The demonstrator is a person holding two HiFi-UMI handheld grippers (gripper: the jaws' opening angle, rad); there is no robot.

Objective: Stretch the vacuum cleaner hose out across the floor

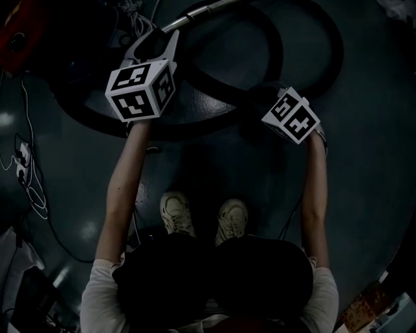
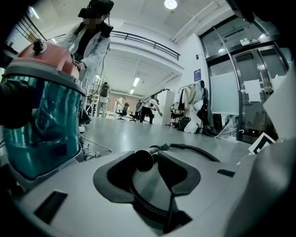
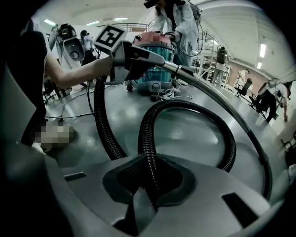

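A black ribbed vacuum hose (image 1: 328, 49) lies in loops on the dark floor ahead of me. Its handle end joins a chrome wand (image 1: 201, 12). My left gripper (image 1: 158, 40) is raised at the upper left, jaws closed on that handle end (image 2: 144, 159), which sits between the jaw tips in the left gripper view (image 2: 149, 163). My right gripper (image 1: 261, 97) is lower, at the right, shut on a stretch of hose (image 3: 149, 139) that runs between its jaws (image 3: 148, 181). The red-topped teal vacuum canister (image 2: 41, 115) stands beyond, also visible in the right gripper view (image 3: 152, 60).
A power strip with white cables (image 1: 23, 162) lies on the floor at the left. A loose cable heap (image 2: 92, 152) sits by the canister. A person in a white coat (image 2: 92, 41) stands behind it. Glass doors (image 2: 245, 92) are at the right. My shoes (image 1: 175, 211) are below the grippers.
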